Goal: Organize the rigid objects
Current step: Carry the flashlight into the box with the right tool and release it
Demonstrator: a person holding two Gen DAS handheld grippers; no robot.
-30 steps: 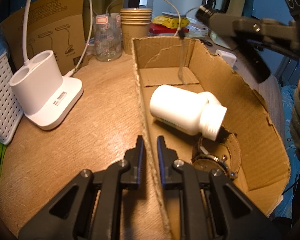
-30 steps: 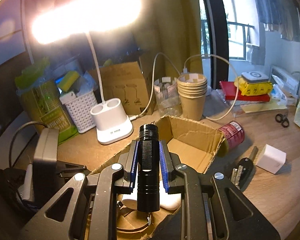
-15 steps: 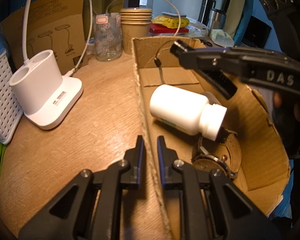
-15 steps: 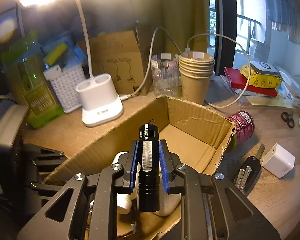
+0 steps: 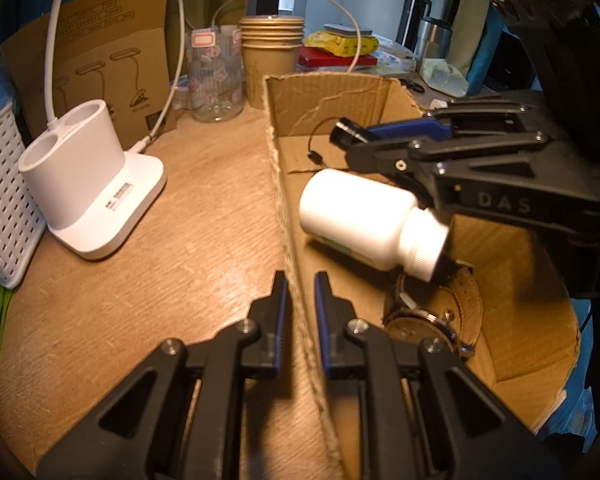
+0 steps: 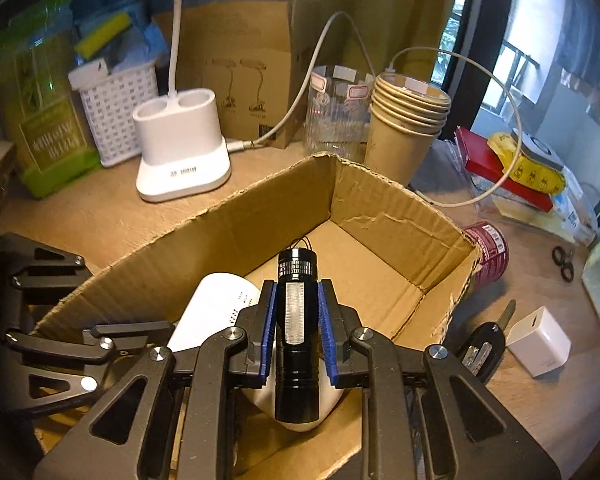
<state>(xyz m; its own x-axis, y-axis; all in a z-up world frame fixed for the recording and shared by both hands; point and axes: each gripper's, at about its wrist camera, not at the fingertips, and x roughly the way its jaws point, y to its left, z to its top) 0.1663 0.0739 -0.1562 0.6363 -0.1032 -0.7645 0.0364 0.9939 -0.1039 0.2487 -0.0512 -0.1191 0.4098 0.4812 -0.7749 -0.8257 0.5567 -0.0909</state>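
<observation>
My right gripper (image 6: 297,300) is shut on a black flashlight (image 6: 297,332) and holds it inside the open cardboard box (image 6: 236,232), above a white pill bottle (image 6: 216,308). In the left wrist view the right gripper (image 5: 396,140) reaches in from the right with the flashlight (image 5: 346,133) over the bottle (image 5: 364,220). A wristwatch (image 5: 432,316) lies in the box's near corner. My left gripper (image 5: 300,292) is shut on the box's left wall (image 5: 278,168).
A white lamp base (image 5: 88,184), white basket (image 5: 0,200), glass jar (image 5: 216,76) and paper cups (image 5: 270,56) stand left and behind the box. A red can (image 6: 486,248), car key (image 6: 486,344) and white charger (image 6: 538,340) lie to its right.
My right gripper has come down with the flashlight from above the box into it, low over the white bottle. The left gripper has stayed on the box wall.
</observation>
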